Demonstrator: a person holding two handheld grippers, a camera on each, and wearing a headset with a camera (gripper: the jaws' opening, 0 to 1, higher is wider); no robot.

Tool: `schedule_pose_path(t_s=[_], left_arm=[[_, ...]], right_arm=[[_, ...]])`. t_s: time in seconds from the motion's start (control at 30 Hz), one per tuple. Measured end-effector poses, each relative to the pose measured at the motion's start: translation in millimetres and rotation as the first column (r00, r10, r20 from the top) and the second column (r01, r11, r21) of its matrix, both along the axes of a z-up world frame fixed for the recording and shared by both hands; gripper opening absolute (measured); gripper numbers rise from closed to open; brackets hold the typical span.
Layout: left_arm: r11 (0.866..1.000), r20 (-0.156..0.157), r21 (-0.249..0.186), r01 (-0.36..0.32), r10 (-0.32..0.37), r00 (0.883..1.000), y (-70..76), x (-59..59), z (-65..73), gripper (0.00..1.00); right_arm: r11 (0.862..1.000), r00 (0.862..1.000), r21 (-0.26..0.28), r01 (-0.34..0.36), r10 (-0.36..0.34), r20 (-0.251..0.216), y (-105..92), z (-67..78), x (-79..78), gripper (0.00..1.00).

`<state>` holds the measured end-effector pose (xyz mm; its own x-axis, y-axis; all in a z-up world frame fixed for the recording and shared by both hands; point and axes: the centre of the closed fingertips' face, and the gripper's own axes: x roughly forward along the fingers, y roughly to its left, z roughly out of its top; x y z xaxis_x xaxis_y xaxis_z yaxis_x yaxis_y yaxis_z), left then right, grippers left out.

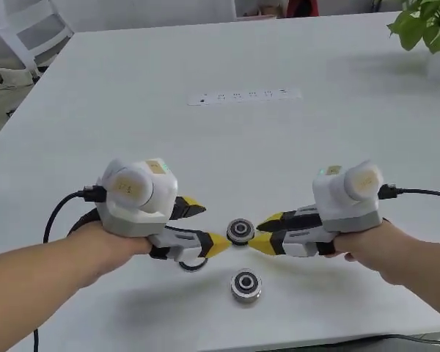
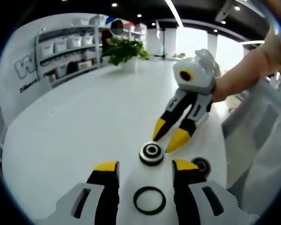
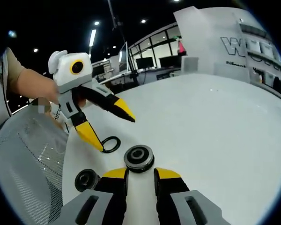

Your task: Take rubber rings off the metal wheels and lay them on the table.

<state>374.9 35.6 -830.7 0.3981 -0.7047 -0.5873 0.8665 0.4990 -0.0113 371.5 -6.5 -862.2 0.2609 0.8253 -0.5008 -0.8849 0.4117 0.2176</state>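
Head view: on a smooth white worktop [image 1: 293, 169], the left gripper [image 1: 213, 225], jaws wide apart, faces the right gripper [image 1: 255, 235], jaws narrowly parted. A round metal wheel [image 1: 240, 229] lies between their yellow tips, a second wheel [image 1: 246, 284] nearer the person. A thin black rubber ring [image 1: 193, 264] lies flat beneath the left gripper.

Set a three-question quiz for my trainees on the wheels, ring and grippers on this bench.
1. True or false: a black rubber ring lies flat on the table between the left gripper's open jaws.
2. The metal wheel at the right gripper's tips is: A lifted clear, B resting on the table, C inside the ring.
3. Fill in: the second wheel lies ____ to the table's near edge than the first.
Key: 1 true; 2 B; 3 closer.
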Motion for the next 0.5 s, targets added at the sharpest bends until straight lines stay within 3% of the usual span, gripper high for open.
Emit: schedule_pose_path(t_s=[0.5], left_arm=[[0.999, -0.022, -0.010, 0.032, -0.032, 0.999, -20.7, -2.4, -7.7, 0.35]], right_arm=[[1.000, 1.000, -0.006, -0.013, 0.014, 0.028, 0.7, -2.9, -1.5, 0.14]])
